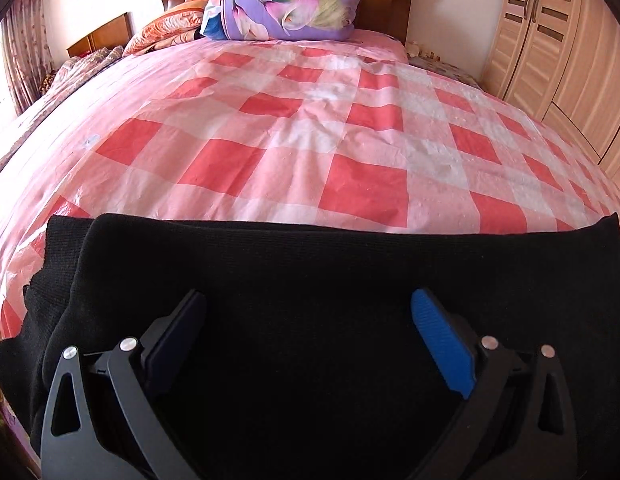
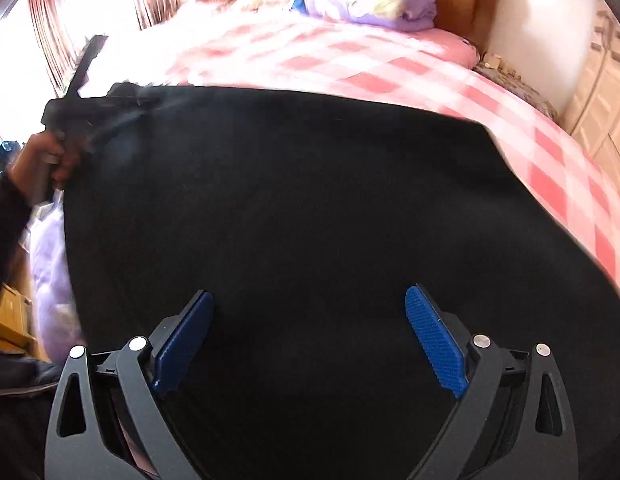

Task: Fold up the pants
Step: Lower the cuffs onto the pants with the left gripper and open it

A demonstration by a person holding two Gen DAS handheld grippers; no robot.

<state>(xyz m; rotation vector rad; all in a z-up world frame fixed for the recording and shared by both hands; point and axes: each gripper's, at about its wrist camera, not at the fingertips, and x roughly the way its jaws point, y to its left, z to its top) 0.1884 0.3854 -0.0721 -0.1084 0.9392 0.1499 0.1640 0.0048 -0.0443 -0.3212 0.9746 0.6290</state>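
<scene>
While the checked bedspread (image 1: 310,128) stretches to the headboard, the black pants (image 1: 310,272) lie flat along its near edge; the left gripper (image 1: 308,308) and right gripper (image 2: 308,304) hover above them, jaws spread, pinching nothing.

home bedroom: bed (image 1: 294,128) with checked sheet, headboard (image 1: 389,4), wardrobe (image 1: 549,40), curtains (image 1: 26,48).

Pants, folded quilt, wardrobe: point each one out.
Pants (image 1: 310,264), left wrist view, flat black cloth ahead of the fingers.
Folded quilt (image 1: 286,8), left wrist view, middle of its floral side.
Wardrobe (image 1: 549,40), left wrist view, louvred door panel.
</scene>
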